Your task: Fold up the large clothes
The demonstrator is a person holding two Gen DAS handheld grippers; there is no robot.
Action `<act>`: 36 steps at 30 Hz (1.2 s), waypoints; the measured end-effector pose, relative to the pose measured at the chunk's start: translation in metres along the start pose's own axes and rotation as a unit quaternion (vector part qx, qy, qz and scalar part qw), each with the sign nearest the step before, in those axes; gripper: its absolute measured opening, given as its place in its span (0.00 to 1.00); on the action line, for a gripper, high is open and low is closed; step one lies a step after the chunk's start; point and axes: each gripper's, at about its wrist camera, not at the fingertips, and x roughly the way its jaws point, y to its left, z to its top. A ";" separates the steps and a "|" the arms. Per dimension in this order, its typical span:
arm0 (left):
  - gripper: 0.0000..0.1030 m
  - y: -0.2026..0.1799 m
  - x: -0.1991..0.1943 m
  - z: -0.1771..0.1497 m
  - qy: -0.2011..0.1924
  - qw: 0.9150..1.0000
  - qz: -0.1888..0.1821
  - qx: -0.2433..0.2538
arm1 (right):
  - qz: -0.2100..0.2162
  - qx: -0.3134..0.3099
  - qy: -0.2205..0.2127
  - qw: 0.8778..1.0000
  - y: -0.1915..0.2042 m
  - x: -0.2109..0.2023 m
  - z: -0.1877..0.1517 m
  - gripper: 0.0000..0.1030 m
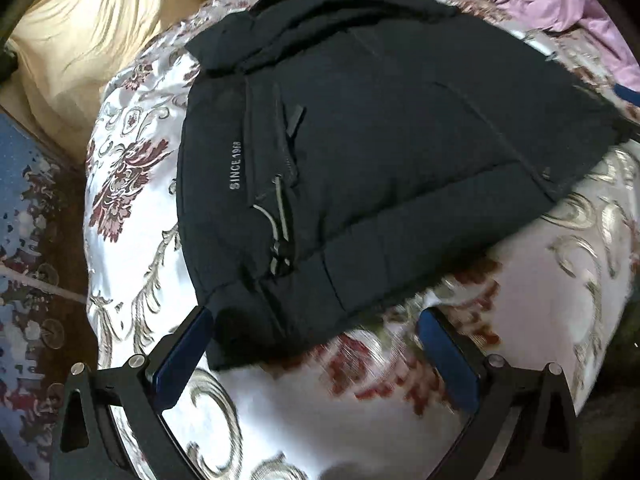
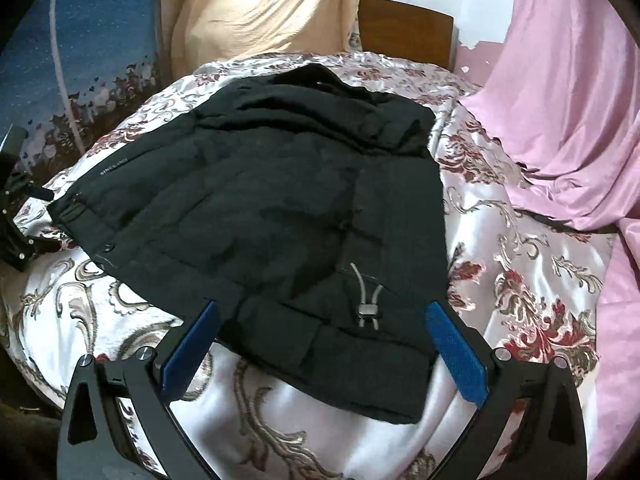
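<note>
A black padded jacket lies folded into a rough rectangle on a floral satin bedspread. "SINCE 1968" is printed along its left side, and a grey drawcord with a toggle shows near its front hem. My left gripper hovers open just in front of the jacket's near corner, with nothing between its blue pads. In the right wrist view the same jacket fills the middle, and my right gripper is open above its near hem, holding nothing. The left gripper's black frame shows at the left edge.
A pink sheet is bunched on the bed's right side. A cream cloth hangs at the far end beside a wooden headboard. A blue patterned covering runs along the left of the bed. The bedspread is bare around the jacket.
</note>
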 end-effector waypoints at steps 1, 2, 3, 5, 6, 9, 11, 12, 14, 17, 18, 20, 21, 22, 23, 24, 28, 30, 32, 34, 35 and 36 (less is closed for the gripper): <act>1.00 -0.002 0.004 0.003 0.007 1.000 0.009 0.006 | 0.001 0.001 0.002 1.000 -0.001 0.001 -0.001 0.98; 1.00 -0.004 0.008 0.006 0.014 0.999 0.023 0.016 | 0.001 0.000 0.004 1.000 -0.002 0.001 -0.001 0.98; 1.00 -0.008 0.013 0.007 0.016 0.999 0.040 0.027 | 0.003 -0.003 0.008 1.000 -0.002 0.002 -0.002 0.98; 1.00 -0.014 0.015 0.008 0.012 0.998 0.056 0.039 | 0.007 -0.018 0.019 1.000 -0.002 0.004 -0.003 0.98; 1.00 -0.015 0.016 0.009 0.010 0.997 0.059 0.039 | 0.009 -0.034 0.029 0.999 -0.002 0.006 -0.004 0.98; 1.00 -0.011 0.015 0.007 0.007 0.998 0.052 0.025 | 0.012 -0.084 0.049 0.995 0.002 0.007 -0.003 0.98; 1.00 -0.006 0.014 0.004 0.002 0.999 0.045 0.011 | 0.009 -0.116 0.063 0.991 0.004 0.009 -0.003 0.98; 1.00 -0.003 0.015 0.003 0.000 0.999 0.043 0.004 | 0.010 -0.126 0.071 0.989 0.005 0.010 -0.002 0.98; 1.00 0.000 0.015 0.002 -0.004 0.999 0.041 -0.006 | 0.015 -0.141 0.084 0.986 0.006 0.011 0.000 0.98; 1.00 0.002 0.016 0.001 -0.007 0.999 0.042 -0.007 | 0.016 -0.179 0.105 0.978 0.012 0.017 0.001 0.98; 1.00 0.002 0.016 0.001 -0.009 0.999 0.043 -0.004 | 0.010 -0.201 0.109 0.973 0.016 0.021 0.000 0.98; 1.00 0.002 0.016 0.001 -0.014 0.999 0.047 0.001 | -0.004 -0.227 0.106 0.968 0.022 0.025 0.004 0.98; 1.00 0.004 0.016 0.002 -0.017 0.999 0.050 0.002 | -0.017 -0.237 0.104 0.966 0.025 0.027 0.006 0.98; 1.00 0.003 0.014 0.002 -0.023 0.998 0.056 0.004 | -0.039 -0.246 0.098 0.963 0.028 0.030 0.009 0.98; 1.00 0.003 0.013 0.001 -0.029 0.998 0.063 0.006 | -0.064 -0.253 0.093 0.961 0.031 0.032 0.012 0.98; 1.00 0.001 0.010 0.000 -0.038 0.997 0.072 0.009 | -0.100 -0.261 0.084 0.956 0.033 0.035 0.014 0.98; 0.99 -0.006 0.000 -0.005 -0.078 0.991 0.102 0.023 | -0.114 -0.268 0.049 0.955 0.046 0.032 0.012 0.89; 0.94 -0.010 -0.003 -0.007 -0.093 0.990 0.106 0.030 | -0.098 -0.263 0.039 0.959 0.051 0.029 0.008 0.73; 0.89 -0.013 -0.005 -0.008 -0.103 0.988 0.106 0.038 | -0.088 -0.250 0.031 0.964 0.050 0.027 0.003 0.57; 0.83 -0.016 -0.006 -0.008 -0.110 0.987 0.105 0.045 | -0.076 -0.234 0.027 0.969 0.047 0.027 0.000 0.49; 0.79 -0.017 -0.007 -0.009 -0.113 0.987 0.106 0.046 | -0.075 -0.227 0.023 0.971 0.045 0.026 -0.002 0.46; 0.73 -0.018 -0.007 -0.009 -0.116 0.987 0.105 0.048 | -0.075 -0.219 0.018 0.973 0.044 0.026 -0.003 0.46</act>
